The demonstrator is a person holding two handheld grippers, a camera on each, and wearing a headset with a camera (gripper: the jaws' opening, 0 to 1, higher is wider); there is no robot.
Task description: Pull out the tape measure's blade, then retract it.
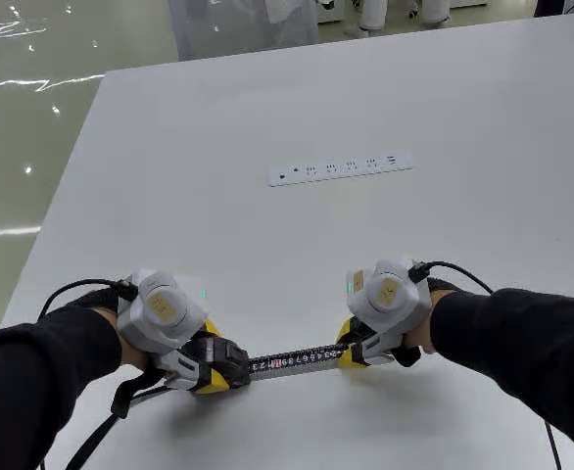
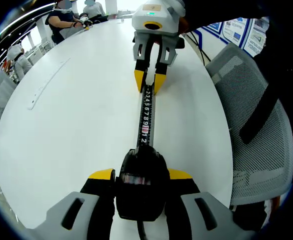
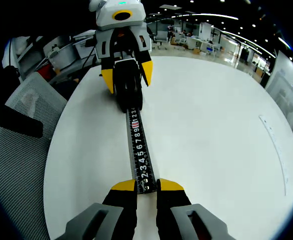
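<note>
Black and yellow, the tape measure case [image 1: 230, 363] sits on the white table [image 1: 267, 98], on the near side of the power strip [image 1: 341, 167], well apart from it and off towards its left end in the head view. The left gripper [image 2: 140, 175] has its jaws pressed onto the two sides of the case. A short run of blade [image 3: 138, 145] lies flat on the table, running out from the case roughly parallel to the power strip. The right gripper [image 3: 147, 187] has its jaws drawn in on the blade's end. It appears to be pinching the hook, though the tip itself is hard to make out between the jaws.

The pull-out step looks to be in hand, with the blade only partly drawn. The next move probably calls for the right gripper to travel straight away from the case, keeping the blade low and untwisted while the left gripper pins the case. For the retraction, the tip is better walked back than released, or the spring may whip it.
</note>
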